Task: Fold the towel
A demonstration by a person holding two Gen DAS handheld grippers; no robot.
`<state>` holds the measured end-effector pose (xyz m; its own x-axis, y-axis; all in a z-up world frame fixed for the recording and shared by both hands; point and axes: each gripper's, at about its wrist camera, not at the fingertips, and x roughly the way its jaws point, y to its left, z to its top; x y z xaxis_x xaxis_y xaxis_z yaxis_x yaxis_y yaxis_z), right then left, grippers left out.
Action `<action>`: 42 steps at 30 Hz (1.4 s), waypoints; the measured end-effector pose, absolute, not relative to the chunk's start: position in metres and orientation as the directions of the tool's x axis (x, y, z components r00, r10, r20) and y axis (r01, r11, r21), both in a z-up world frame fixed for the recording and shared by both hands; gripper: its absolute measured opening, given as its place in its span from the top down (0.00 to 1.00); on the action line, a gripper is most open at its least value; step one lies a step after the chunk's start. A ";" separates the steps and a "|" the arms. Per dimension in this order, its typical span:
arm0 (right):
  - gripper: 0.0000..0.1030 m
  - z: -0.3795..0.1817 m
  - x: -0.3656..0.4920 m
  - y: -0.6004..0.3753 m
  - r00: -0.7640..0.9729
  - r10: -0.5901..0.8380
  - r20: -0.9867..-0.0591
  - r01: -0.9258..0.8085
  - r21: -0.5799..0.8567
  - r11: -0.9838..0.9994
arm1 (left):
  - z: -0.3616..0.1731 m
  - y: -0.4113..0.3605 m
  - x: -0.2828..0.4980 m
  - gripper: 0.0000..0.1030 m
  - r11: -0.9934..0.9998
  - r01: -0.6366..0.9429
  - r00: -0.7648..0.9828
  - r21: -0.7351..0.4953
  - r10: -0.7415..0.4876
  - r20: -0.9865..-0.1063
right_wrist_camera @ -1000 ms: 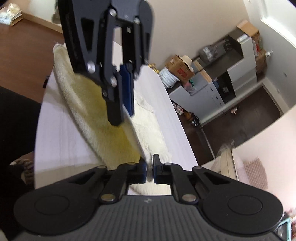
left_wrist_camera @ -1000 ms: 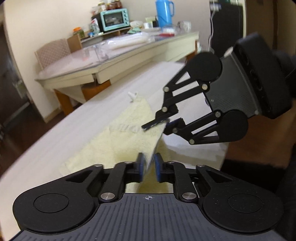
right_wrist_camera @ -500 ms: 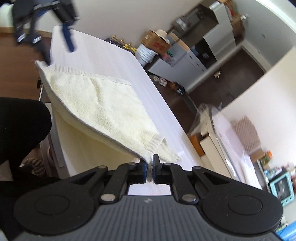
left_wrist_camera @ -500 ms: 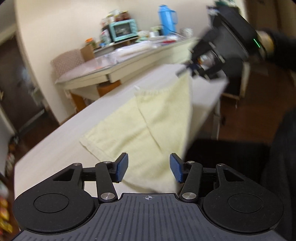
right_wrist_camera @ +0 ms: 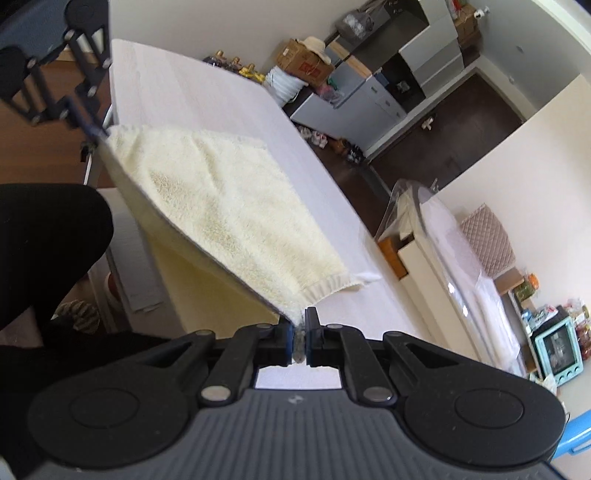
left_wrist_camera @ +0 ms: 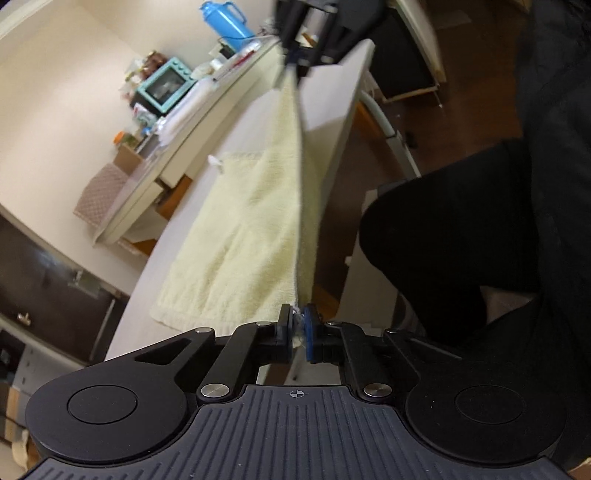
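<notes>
Left wrist view: the left hand-held gripper is clamped on a corner of the pale yellow towel, its blue pads pinching the cloth. From that corner the towel's edge runs taut up to the right hand-held gripper, which is blurred near the top of the frame and holds the far corner. The rest of the towel slopes down to the left of this edge and lies on the white tabletop. A dark-clothed leg of the person is to the right of the towel. Beyond the tabletop stands a second table with a teal toaster oven and a blue jug.

Right wrist view: the right hand-held gripper is closed on a towel corner. The lifted edge stretches to the upper left, where the left hand-held gripper grips the other corner. The towel's far side rests on the tabletop, its ribbed hem just beside the near gripper. The leg sits left of the towel.
</notes>
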<state>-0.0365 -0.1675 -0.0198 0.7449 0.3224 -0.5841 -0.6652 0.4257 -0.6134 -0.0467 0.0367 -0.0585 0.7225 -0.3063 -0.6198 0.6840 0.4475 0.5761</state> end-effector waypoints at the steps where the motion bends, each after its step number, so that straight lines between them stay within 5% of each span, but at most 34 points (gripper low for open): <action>1: 0.93 -0.021 -0.043 -0.172 0.737 0.319 -0.597 -0.674 -0.604 0.426 | -0.054 0.039 -0.045 0.94 0.464 0.685 0.720 0.562 -0.311 -0.620; 10: 0.93 -0.009 -0.070 -0.186 0.661 0.362 -0.658 -0.745 -0.516 0.422 | -0.010 0.060 -0.032 0.94 0.603 0.678 0.701 0.421 -0.357 -0.617; 19: 0.93 0.019 0.003 -0.184 0.581 0.454 -0.676 -0.803 -0.386 0.453 | 0.012 0.069 0.047 0.94 0.740 0.584 0.721 0.333 -0.284 -0.632; 42: 0.92 -0.013 0.199 -0.167 0.414 0.458 -0.787 -0.757 -0.017 0.653 | -0.028 0.094 0.199 0.93 0.843 0.482 0.652 0.237 -0.165 -0.740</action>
<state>0.1988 -0.1669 -0.0130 0.4137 0.4584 -0.7866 -0.7567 0.6535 -0.0171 0.1986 0.0943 -0.0284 0.6523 -0.1649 -0.7398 0.4822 0.8434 0.2372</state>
